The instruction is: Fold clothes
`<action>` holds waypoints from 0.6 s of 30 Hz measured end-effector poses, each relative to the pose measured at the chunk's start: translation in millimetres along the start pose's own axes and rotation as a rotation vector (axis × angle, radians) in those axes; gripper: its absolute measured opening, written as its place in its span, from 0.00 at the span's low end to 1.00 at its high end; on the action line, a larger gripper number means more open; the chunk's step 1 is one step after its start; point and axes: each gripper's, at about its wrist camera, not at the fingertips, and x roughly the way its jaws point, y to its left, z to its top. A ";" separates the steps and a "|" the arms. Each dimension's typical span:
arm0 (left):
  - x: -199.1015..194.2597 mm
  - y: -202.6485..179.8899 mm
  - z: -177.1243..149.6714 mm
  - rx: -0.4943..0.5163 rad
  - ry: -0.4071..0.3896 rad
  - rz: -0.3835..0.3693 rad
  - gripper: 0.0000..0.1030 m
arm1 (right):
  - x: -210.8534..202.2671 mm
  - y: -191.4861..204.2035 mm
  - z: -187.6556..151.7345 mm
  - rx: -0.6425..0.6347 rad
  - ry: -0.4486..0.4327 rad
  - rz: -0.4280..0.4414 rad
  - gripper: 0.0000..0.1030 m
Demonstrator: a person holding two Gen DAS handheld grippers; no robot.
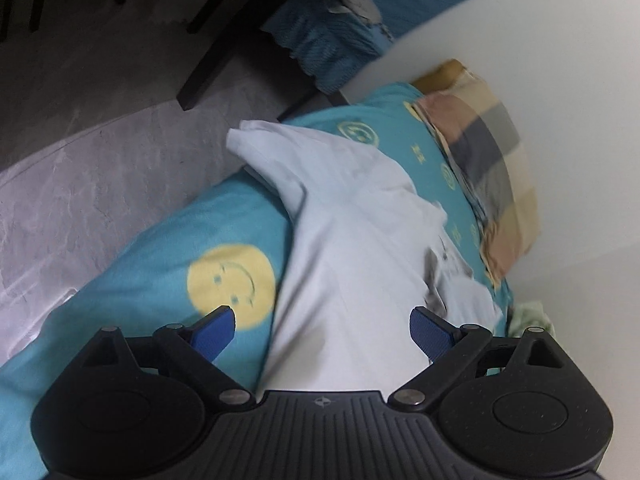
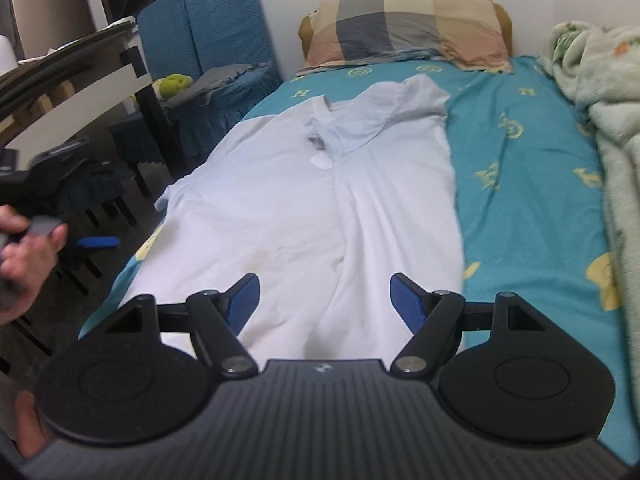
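Left wrist view: the left gripper point(image 1: 322, 330) hangs with its blue-padded jaws spread wide and nothing pinched between them. Beneath it the pale white cotton T-shirt point(image 1: 352, 240) lies on the teal bedsheet printed with yellow smiley faces point(image 1: 160, 248), running from 6 o'clock up toward 11 o'clock, where one short sleeve point(image 1: 256, 140) ends near the mattress edge. The picture is tilted and somewhat blurred. A checked pillow in tan, grey and pink point(image 1: 484, 160) sits at 2 o'clock against the white wall point(image 1: 560, 60). Grey marbled floor point(image 1: 100, 140) fills the 9 o'clock side.

Right wrist view: the right gripper point(image 2: 324, 304) is likewise released, pads well apart, poised over the shirt's lower hem. The T-shirt is spread lengthwise along the bed, collar toward 12 o'clock, its right sleeve folded in over the chest. The checked pillow rests at 12 o'clock, a crumpled pale green fleece blanket point(image 2: 600, 92) at 2 o'clock, a blue upholstered chair point(image 2: 216, 40) at 11 o'clock. At 9 o'clock a person's hand point(image 2: 28, 264) grips the other tool beside the bed.
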 end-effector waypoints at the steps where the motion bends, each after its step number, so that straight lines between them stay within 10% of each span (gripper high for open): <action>1: 9.7 4.5 5.9 -0.028 -0.010 0.001 0.93 | 3.6 -1.1 -1.3 0.010 0.003 0.010 0.72; 7: 69.5 25.7 41.7 -0.206 -0.093 -0.011 0.92 | 21.9 -0.1 1.3 -0.002 -0.004 0.051 0.72; 16: 132.6 24.1 85.4 -0.184 -0.185 -0.035 0.90 | 58.9 -15.2 -2.5 0.057 0.084 0.065 0.72; 18: 143.3 22.3 93.1 -0.159 -0.189 -0.035 0.77 | 61.5 -17.1 -2.7 0.064 0.087 0.061 0.72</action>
